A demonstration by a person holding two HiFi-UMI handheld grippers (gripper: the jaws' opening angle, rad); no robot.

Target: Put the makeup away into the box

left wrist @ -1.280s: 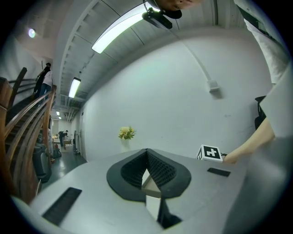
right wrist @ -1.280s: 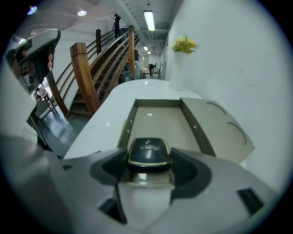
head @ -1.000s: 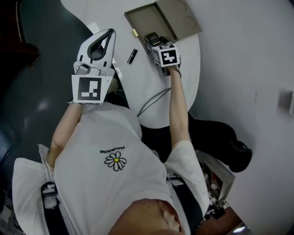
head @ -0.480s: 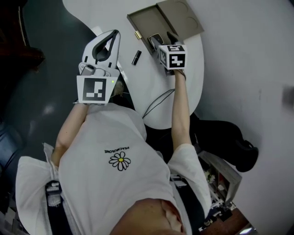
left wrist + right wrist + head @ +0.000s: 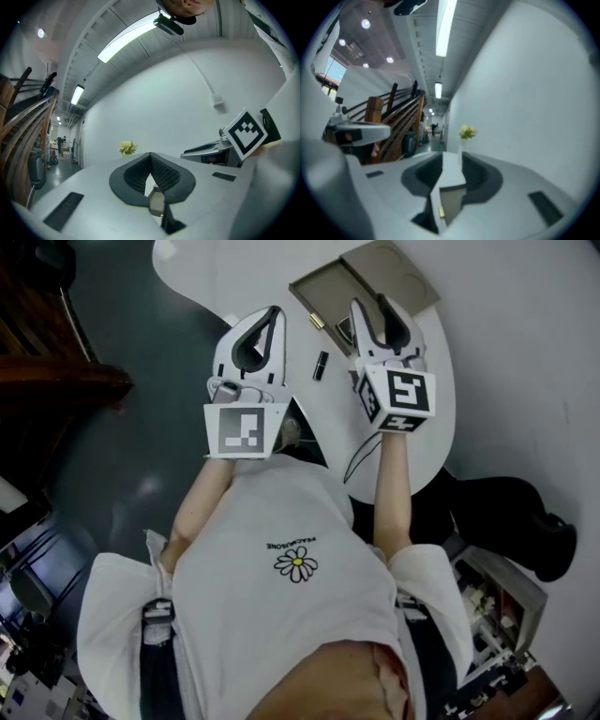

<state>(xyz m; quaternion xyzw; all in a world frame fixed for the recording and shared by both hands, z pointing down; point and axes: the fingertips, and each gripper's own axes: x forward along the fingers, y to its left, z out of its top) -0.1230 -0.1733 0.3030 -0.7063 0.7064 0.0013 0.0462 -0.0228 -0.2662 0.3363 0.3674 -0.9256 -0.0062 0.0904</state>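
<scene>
Over the open tan box (image 5: pixel 328 292), my right gripper's (image 5: pixel 375 307) fingers, just narrowing, stand half-spread and empty; my left gripper's (image 5: pixel 272 313) fingers press together.

Head view steeply down on the table (image 5: pixel 244 277); gripper views level, both toward far flowers (image 5: pixel 127 148).

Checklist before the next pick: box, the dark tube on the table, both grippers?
1. Box lid open: ok.
2. Dark tube on table, outside box, clear of both grippers: ok.
3. Right gripper empty, jaws apart, have just been closing: ok.
4. Left gripper jaws together, nothing held, must open to grasp: not ok.
5. Dark item beside right gripper fully inside box: cannot tell.
</scene>
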